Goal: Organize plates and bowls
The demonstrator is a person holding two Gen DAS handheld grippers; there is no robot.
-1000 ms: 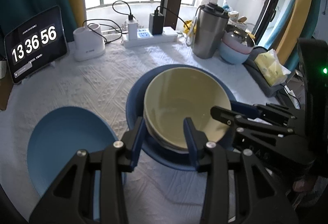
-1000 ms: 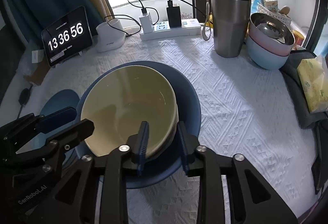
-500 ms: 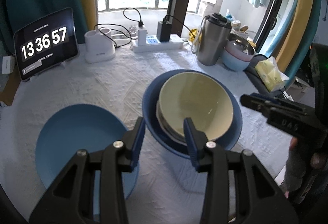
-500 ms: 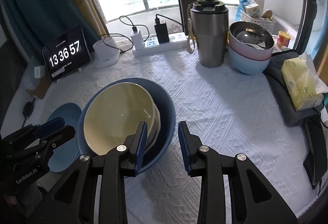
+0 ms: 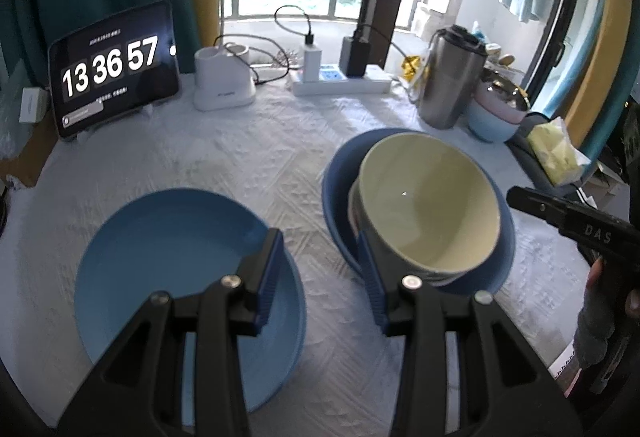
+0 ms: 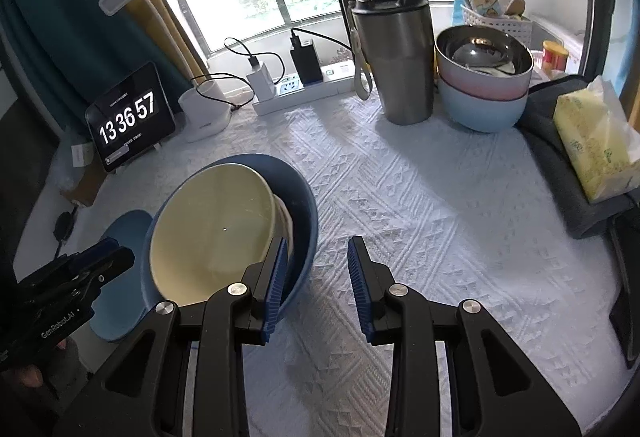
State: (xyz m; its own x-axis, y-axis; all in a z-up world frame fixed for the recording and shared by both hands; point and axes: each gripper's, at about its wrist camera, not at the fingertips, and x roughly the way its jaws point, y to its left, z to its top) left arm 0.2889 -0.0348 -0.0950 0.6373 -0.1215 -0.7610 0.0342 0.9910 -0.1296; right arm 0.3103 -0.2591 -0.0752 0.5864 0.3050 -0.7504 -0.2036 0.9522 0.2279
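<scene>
A cream bowl [image 5: 428, 205] sits tilted on a white bowl inside a large dark blue bowl [image 5: 340, 177] on the white tablecloth. A light blue plate [image 5: 168, 261] lies to its left. My left gripper [image 5: 320, 265] is open and empty, above the gap between the plate and the bowl stack. My right gripper [image 6: 316, 277] is open and empty, raised just right of the stack [image 6: 216, 229], whose dark blue bowl [image 6: 296, 189] is beside its left finger. The plate [image 6: 124, 237] shows behind the left gripper's body [image 6: 68, 289].
At the back stand a tablet clock [image 5: 114, 71], a white holder [image 5: 224, 81], a power strip [image 5: 340, 81], a steel tumbler [image 6: 394, 57] and stacked pink, blue and steel bowls [image 6: 484, 85]. A tissue pack [image 6: 596, 145] lies on a grey cloth at right.
Both grippers have let go of the bowl stack and pulled back and up. The left one has shifted left toward the blue plate; the right one has opened wider.
</scene>
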